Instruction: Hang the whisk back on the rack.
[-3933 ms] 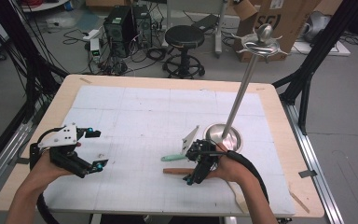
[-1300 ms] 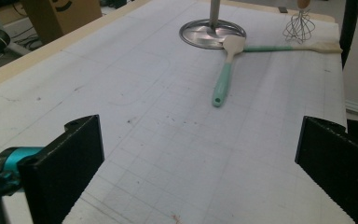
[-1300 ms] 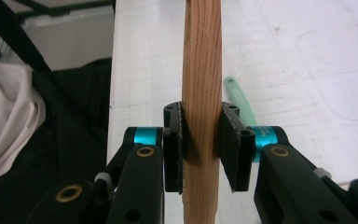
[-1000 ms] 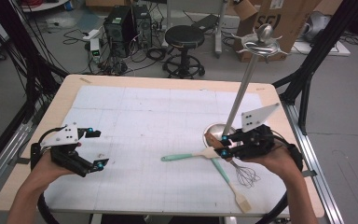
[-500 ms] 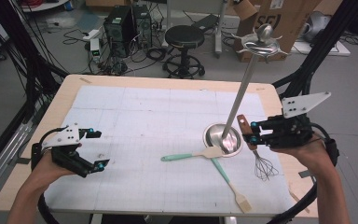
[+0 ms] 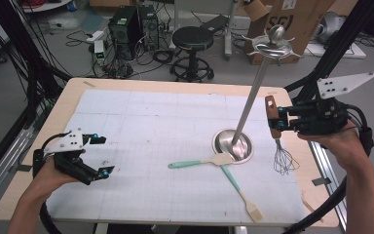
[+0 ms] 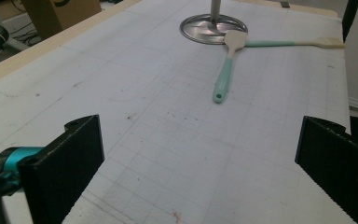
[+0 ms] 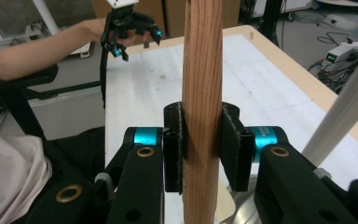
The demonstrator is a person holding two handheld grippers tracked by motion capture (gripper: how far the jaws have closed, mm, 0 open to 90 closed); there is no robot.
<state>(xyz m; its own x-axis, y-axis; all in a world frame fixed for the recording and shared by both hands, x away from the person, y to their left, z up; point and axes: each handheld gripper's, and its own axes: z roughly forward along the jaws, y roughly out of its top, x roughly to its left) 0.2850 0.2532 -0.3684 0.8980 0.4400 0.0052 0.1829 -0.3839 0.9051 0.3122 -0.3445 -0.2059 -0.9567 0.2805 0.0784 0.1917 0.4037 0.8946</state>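
Right gripper (image 6: 276,118): jaws pinching the wooden handle (image 8: 201,93) of a whisk (image 6: 281,146), pads pressing both sides in the right gripper view; person's right hand (image 6: 338,141) gripping it from below.
Whisk: hanging upright off the table (image 6: 141,87) near its right edge, wire end pointing down just right of the round metal base (image 6: 232,144); whether wires are touching the mat (image 6: 146,122), can't tell.
Handle: sticking up above the jaws, brown wood w/ a pale spot near the top in the high view.
Metal stand: thin pole (image 6: 251,97) leaning up from the base to a disc w/ a ball on top, standing just left of the whisk, not touching it.
Spatula 1 (image 6: 202,161): mint handle, pale wooden blade lying against the base rim.
Spatula 2 (image 6: 238,187): mint handle, pale blade pointing to the table's near edge; near end crossing under spatula 1's blade.
Left gripper (image 6: 100,156): jaws spread wide, nothing between them, sitting low over the mat at near left, well apart from the utensils.
Left gripper view: both spatulas (image 7: 226,70) and base (image 7: 213,28) lying far ahead of the open jaws.
Bkgd: black stool (image 6: 192,39), cardboard box (image 6: 287,24), cables on floor.
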